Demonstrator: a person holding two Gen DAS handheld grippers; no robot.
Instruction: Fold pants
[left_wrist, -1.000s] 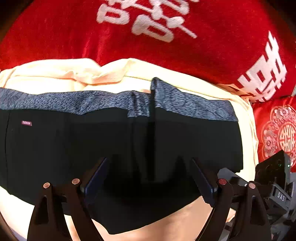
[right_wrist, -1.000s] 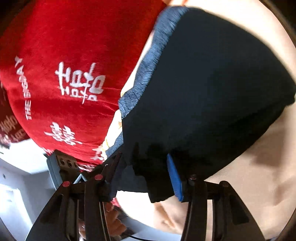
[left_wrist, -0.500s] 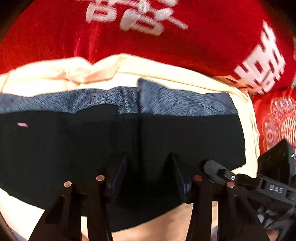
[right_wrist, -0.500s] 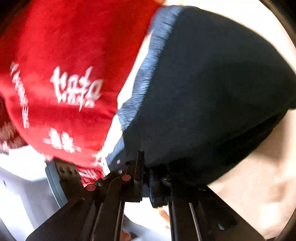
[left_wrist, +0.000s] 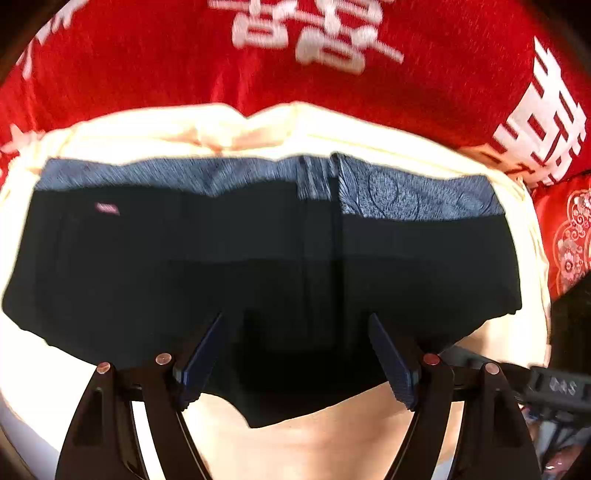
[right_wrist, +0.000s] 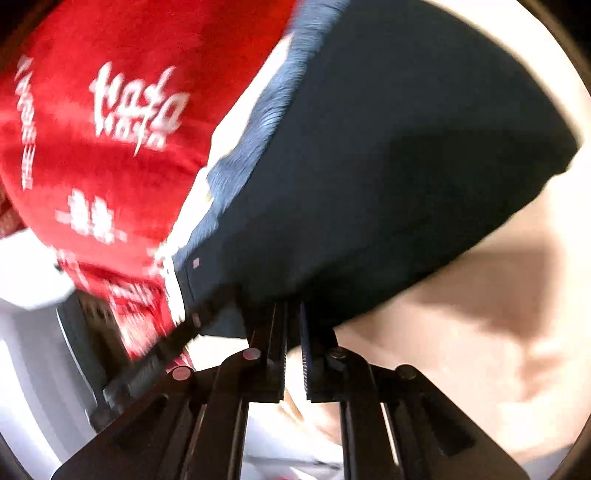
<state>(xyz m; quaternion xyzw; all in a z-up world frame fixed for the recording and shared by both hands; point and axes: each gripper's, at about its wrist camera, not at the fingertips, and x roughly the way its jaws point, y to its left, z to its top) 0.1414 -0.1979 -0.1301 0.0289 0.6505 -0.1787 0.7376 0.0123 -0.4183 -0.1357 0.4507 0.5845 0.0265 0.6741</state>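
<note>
The right gripper (right_wrist: 293, 317) is clamped on the near edge of the pants (left_wrist: 258, 266), so the fold will go best if that pinch carries the hem evenly toward the far waistband (left_wrist: 177, 173) without dragging the layers askew. The left gripper (left_wrist: 295, 354) has its jaws opening over the dark cloth, pads not pressing it. The pants are black with a blue-grey patterned waistband, lying flat across a cream sheet (left_wrist: 332, 439), near a red cushion (left_wrist: 147, 66).
</note>
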